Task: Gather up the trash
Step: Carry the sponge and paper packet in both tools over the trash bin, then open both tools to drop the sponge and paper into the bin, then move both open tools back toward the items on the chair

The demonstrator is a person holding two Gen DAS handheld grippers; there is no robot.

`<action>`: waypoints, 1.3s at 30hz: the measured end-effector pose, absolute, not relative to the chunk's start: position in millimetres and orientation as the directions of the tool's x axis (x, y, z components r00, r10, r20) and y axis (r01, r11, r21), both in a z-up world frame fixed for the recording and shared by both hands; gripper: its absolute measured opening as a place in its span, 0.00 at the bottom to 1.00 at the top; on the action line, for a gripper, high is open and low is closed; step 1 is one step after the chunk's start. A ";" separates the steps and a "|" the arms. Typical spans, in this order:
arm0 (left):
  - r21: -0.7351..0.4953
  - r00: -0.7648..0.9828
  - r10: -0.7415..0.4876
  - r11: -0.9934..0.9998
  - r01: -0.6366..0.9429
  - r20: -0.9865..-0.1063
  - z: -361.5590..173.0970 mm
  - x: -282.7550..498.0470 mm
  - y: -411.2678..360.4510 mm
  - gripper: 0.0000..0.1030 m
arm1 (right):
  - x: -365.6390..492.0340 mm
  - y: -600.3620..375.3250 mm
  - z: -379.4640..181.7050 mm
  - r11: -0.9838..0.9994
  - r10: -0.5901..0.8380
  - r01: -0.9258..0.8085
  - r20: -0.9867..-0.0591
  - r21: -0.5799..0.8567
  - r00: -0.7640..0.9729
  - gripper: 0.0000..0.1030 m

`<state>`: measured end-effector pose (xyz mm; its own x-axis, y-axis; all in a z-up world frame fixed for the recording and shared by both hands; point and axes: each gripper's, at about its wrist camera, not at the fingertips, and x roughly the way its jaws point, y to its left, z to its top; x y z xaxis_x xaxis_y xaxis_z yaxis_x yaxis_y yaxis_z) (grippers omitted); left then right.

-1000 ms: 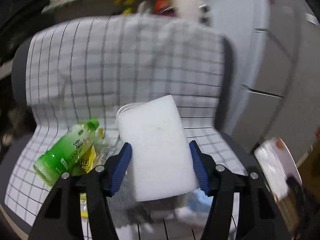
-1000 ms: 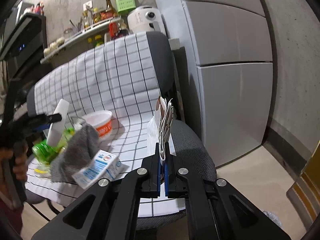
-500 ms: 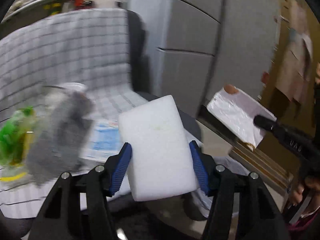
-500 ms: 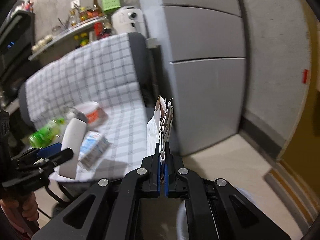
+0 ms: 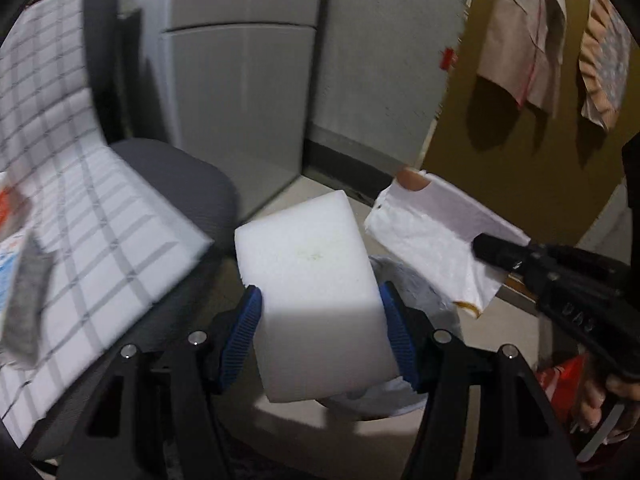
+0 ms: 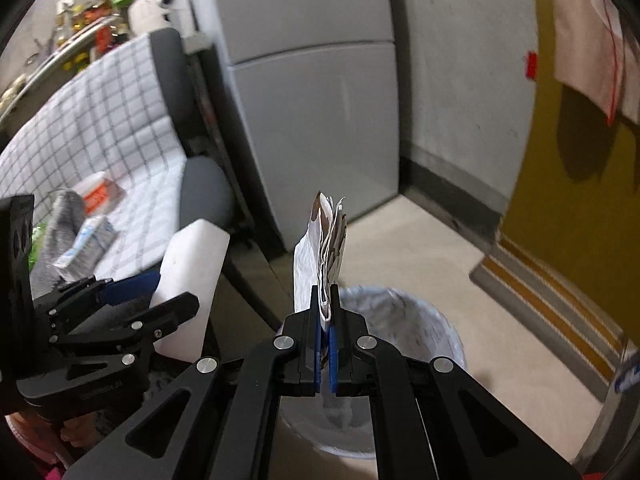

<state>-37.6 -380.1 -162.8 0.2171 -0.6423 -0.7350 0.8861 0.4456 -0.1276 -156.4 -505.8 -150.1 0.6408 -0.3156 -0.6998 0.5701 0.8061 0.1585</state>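
My left gripper (image 5: 320, 324) is shut on a white foam block (image 5: 312, 292) and holds it above a bin lined with a white bag (image 5: 420, 296). My right gripper (image 6: 326, 320) is shut on a flat white paper bag with brown edges (image 6: 320, 248), held upright over the same bin (image 6: 400, 320). The paper bag also shows in the left wrist view (image 5: 436, 240), to the right of the foam block. The left gripper with its foam block (image 6: 188, 280) shows at the left of the right wrist view.
A grey chair with a checked cloth (image 6: 100, 120) holds a grey rag (image 6: 60, 224), a small blue-and-white carton (image 6: 86, 248) and a red-and-white cup (image 6: 100, 192). A grey fridge (image 6: 320, 100) stands behind. A yellow door (image 6: 572, 200) with hanging cloths is at the right.
Both grippers have swung right, away from the chair, with their loads. They now hang over the lined bin, which has come into view below them.
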 end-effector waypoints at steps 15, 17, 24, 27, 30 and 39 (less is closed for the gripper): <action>-0.164 0.126 -0.583 0.419 0.893 -0.803 -196.8 -37.9 -428.7 0.81 | -167.5 -568.5 -216.7 0.694 -0.241 0.679 -0.811 0.240 0.534 0.25; -0.172 0.134 -0.584 0.438 0.883 -0.801 -191.9 -32.5 -423.4 0.81 | -169.6 -570.3 -211.5 0.688 -0.262 0.687 -0.803 0.234 0.536 0.30; -0.136 0.261 -0.593 0.541 0.830 -0.762 -155.5 -12.8 -379.2 0.81 | -167.8 -555.9 -161.3 0.724 -0.338 0.646 -0.692 0.242 0.638 0.29; -0.111 0.330 -0.576 0.599 0.793 -0.748 -141.0 -6.0 -347.8 0.81 | -153.8 -531.3 -132.5 0.802 -0.323 0.549 -0.601 0.236 0.731 0.29; -0.096 0.389 -0.549 0.658 0.746 -0.740 -129.2 0.5 -307.4 0.81 | -129.9 -495.0 -112.9 0.877 -0.239 0.422 -0.554 0.230 0.798 0.30; -0.043 0.568 -0.378 0.856 0.515 -0.731 -108.4 23.5 -170.7 0.82 | -52.5 -399.9 -92.7 0.951 0.004 0.176 -0.578 0.255 0.816 0.30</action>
